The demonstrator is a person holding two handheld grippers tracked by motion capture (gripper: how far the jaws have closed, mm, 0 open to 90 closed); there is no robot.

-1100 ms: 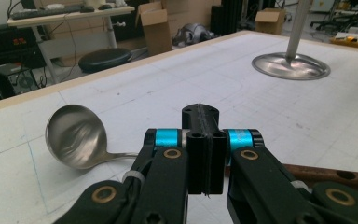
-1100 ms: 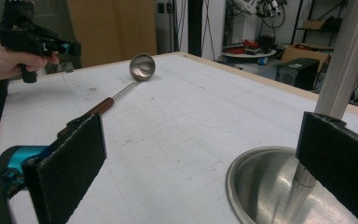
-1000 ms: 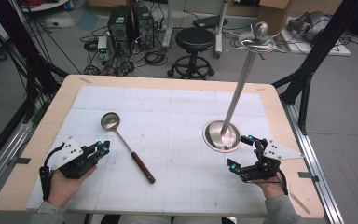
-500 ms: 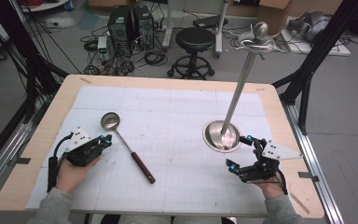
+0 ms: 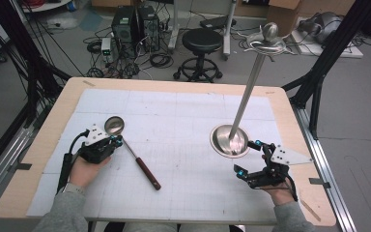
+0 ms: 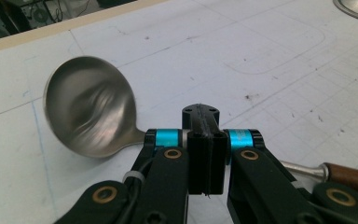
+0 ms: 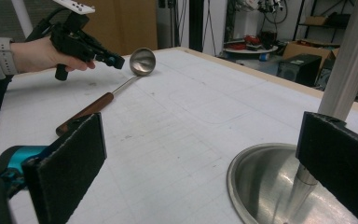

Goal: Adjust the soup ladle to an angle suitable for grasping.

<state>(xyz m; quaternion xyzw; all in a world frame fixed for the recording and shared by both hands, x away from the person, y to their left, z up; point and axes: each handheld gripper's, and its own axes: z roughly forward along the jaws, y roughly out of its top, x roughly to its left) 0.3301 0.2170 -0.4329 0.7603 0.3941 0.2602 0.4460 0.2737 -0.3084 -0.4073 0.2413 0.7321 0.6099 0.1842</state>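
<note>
Your left gripper is fully closed, empty, just above the ladle neck. Open its fingers before dropping onto the stem. Right gripper sits wide open, empty, by the stand.

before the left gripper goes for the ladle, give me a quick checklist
1. Left gripper jaws open for a grasp: not ok, pressed shut.
2. Left gripper near the ladle: ok, above the neck beside the bowl.
3. Ladle lying flat on the table, wooden handle free: ok.
4. Right gripper jaws open: ok.
5. Right gripper apart from the stand: ok, beside its base.
</note>
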